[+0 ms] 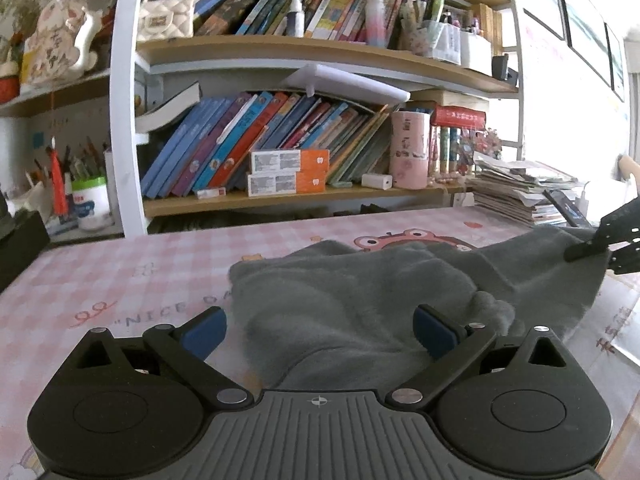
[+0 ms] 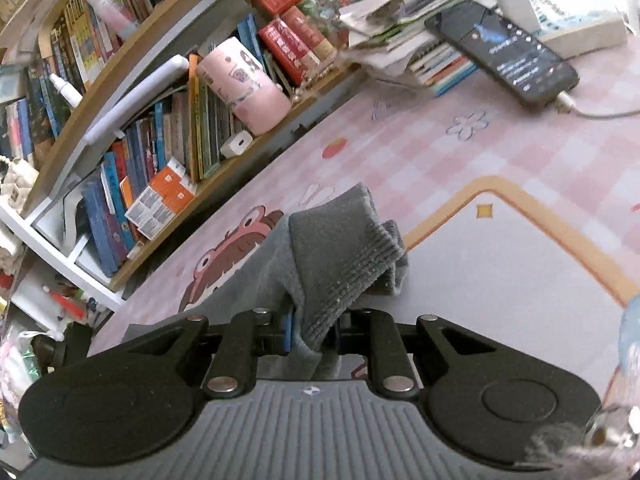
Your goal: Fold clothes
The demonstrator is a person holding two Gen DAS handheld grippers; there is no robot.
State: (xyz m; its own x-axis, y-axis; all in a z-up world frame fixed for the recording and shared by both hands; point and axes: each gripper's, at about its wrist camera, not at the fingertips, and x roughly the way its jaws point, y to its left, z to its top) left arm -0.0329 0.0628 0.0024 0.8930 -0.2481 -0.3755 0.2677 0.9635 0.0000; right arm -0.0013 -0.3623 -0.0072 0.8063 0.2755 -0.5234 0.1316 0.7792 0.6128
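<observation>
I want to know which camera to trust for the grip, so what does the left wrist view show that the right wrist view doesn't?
Only the left wrist view shows the left gripper, open over the bunched grey garment.

Only the right wrist view shows the ribbed cuff clamped in the right gripper, plus a phone.

Both show the garment, the pink checked table cover and the bookshelf.

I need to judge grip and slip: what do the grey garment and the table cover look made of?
Grey garment: soft fleecy knit, matte, with a ribbed cuff in the right tool. Table cover: probably smooth printed vinyl, faintly glossy.
</observation>
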